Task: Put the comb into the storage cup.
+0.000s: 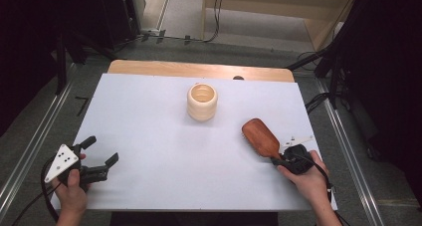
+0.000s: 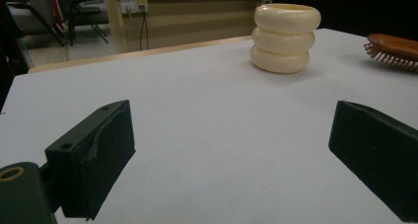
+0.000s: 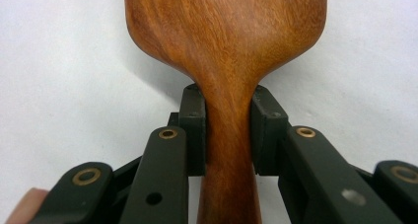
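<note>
High view: at the left the left gripper (image 1: 102, 156) rests low over the white worktop (image 1: 164, 151), jaws spread and empty. Mid-worktop stands the cream cup (image 1: 202, 101), upright and well apart from both hands. At the right the right gripper (image 1: 278, 159) pinches the handle of the wooden brush (image 1: 260, 137), which lies bristles down near the right edge. The grasp looks just made; next, I judge, comes lifting the brush clear, likely toward the cup.

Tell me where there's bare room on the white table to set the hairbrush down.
Widest free patch: the middle, between the left claw, the cream ringed cup and the hairbrush. The strip left of the cup is bare too. Tightest by the right claw, shut on the handle.
</note>
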Demonstrator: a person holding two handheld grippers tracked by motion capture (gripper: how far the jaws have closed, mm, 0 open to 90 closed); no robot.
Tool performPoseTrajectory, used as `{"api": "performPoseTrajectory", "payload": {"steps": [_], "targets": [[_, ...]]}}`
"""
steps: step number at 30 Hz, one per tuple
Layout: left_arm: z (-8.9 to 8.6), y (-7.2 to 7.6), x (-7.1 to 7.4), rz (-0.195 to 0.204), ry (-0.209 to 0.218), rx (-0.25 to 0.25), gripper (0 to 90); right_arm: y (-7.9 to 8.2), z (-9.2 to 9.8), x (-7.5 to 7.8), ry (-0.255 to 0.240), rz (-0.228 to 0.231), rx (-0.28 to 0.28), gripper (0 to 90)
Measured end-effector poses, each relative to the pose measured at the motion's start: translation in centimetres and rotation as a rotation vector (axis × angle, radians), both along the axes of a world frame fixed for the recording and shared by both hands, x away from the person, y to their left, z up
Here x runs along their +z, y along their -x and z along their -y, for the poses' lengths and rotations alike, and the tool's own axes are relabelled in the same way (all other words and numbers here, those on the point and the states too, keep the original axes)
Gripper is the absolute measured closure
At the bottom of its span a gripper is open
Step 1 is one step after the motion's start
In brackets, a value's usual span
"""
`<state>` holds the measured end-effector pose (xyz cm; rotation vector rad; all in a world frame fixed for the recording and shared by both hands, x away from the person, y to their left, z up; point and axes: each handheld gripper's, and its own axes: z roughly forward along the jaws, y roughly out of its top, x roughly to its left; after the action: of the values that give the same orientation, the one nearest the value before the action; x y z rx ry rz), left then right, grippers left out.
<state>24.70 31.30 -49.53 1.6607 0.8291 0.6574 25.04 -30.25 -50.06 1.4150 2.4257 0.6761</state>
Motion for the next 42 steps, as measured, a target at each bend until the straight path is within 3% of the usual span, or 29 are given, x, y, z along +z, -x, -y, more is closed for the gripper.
{"api": "performPoseTrajectory", "payload": {"steps": [12, 18, 31, 36, 42], "targets": [[-0.2, 0.1, 0.1, 0.011, 0.014, 0.004, 4.1, 0.2, -0.3, 0.1, -0.051, 0.061, 0.003, 70.4], [-0.3, 0.1, 0.2, 0.011, 0.028, 0.011, 0.0, 0.1, -0.7, 0.4, -0.080, 0.095, 0.008, 70.3], [-0.1, 0.2, 0.5, 0.005, 0.022, 0.021, 0.0, -0.2, -2.8, 1.3, -0.130, 0.185, 0.040, 70.3], [-0.3, 0.3, 0.7, -0.003, 0.046, 0.025, 0.0, -0.5, -3.3, 1.6, -0.152, 0.214, 0.045, 70.3], [0.5, 0.4, 1.0, -0.005, 0.024, 0.021, 0.0, -0.5, -3.7, 2.1, -0.164, 0.237, 0.056, 70.3]]}}
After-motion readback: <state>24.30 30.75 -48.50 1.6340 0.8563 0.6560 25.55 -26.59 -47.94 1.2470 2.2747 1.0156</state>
